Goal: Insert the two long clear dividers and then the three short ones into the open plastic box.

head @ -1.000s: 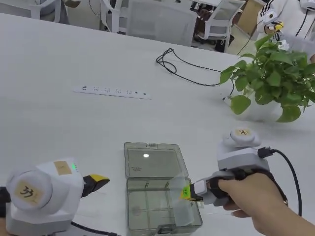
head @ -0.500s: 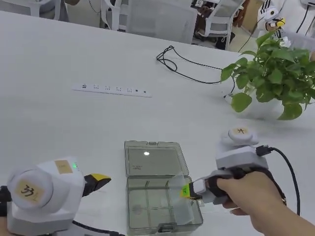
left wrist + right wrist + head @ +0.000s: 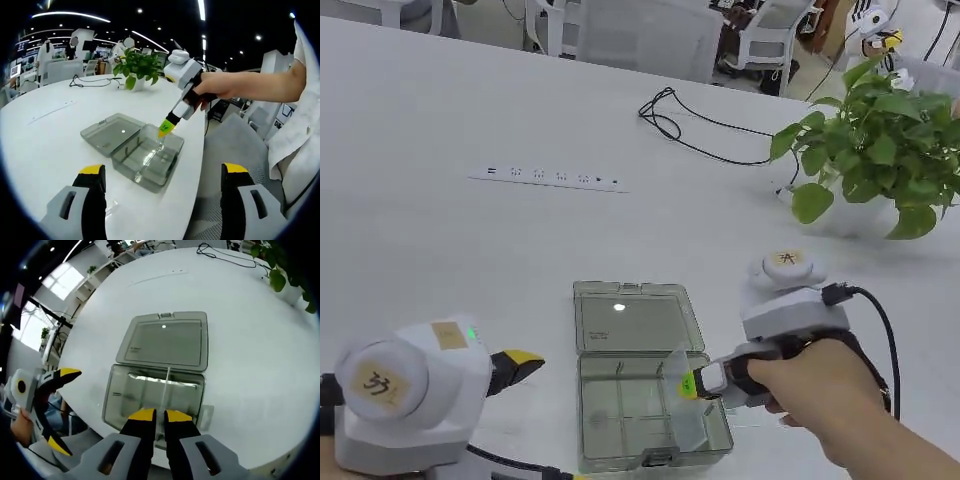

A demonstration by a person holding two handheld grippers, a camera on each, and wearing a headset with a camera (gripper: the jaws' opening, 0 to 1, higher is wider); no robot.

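The open smoky-clear plastic box (image 3: 620, 410) lies on the white table near the front edge, its lid (image 3: 635, 322) folded back flat. My right gripper (image 3: 688, 386) is shut on a clear divider (image 3: 686, 412), which hangs tilted over the right part of the box base. In the right gripper view the jaws (image 3: 160, 415) pinch the divider (image 3: 165, 384) edge-on above the base (image 3: 125, 395). My left gripper (image 3: 520, 366) is open, left of the box and apart from it. In the left gripper view (image 3: 163, 169) the box (image 3: 125, 147) lies ahead between its jaws.
A white power strip (image 3: 548, 179) and a black cable (image 3: 690, 125) lie farther back. A potted plant (image 3: 880, 130) stands at the far right. A small clear piece (image 3: 206, 418) lies on the table by the box's right side. Chairs stand beyond the far table edge.
My right gripper has moved a little left and toward the box with the divider, now further over the base. The left gripper has stayed put.
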